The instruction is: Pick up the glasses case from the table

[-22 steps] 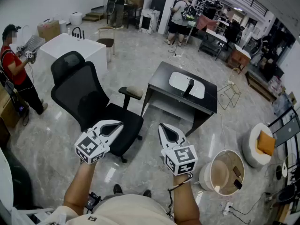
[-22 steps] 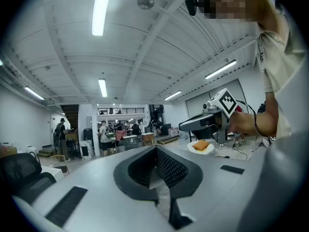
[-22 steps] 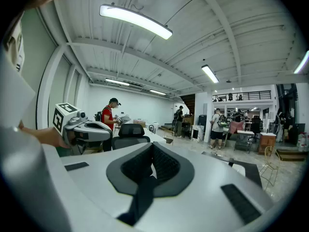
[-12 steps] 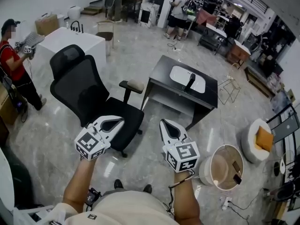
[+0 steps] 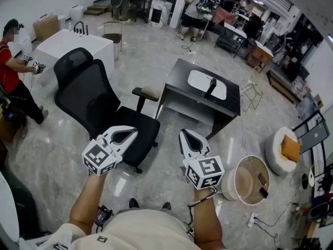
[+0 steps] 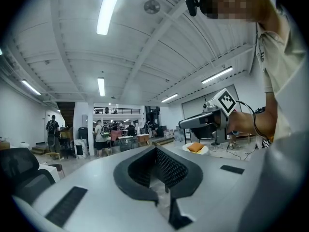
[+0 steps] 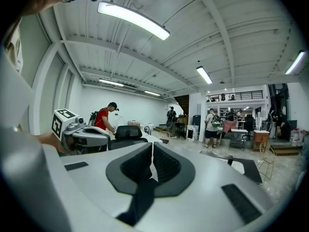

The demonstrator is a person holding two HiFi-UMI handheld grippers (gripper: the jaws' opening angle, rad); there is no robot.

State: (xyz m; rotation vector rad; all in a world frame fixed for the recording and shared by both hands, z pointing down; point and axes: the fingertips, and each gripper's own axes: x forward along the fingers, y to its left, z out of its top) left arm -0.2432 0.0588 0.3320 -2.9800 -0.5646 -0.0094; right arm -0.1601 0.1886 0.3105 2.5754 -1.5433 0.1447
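The black bench [image 5: 179, 81] stands well ahead, slightly to the right. On its white mat [image 5: 196, 83] lies a slim dark object, likely the glasses case [image 5: 209, 86], its long axis running roughly away. The right hand-held gripper [image 5: 186, 135] is nearer than the left hand-held gripper [image 5: 130, 132]. Both point forward, about level, jaws together and empty.

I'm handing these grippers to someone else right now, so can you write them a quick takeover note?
Left gripper: shut, empty, held in the air.
Right gripper: shut, empty, in the air beside it.
Glasses case: a dark oblong thing lying on a white mat on the black table, well ahead of both grippers.
Done: nothing; the case is untouched.
Left: walk to the table past the office chair, open a gripper, grasp the case and lift it.
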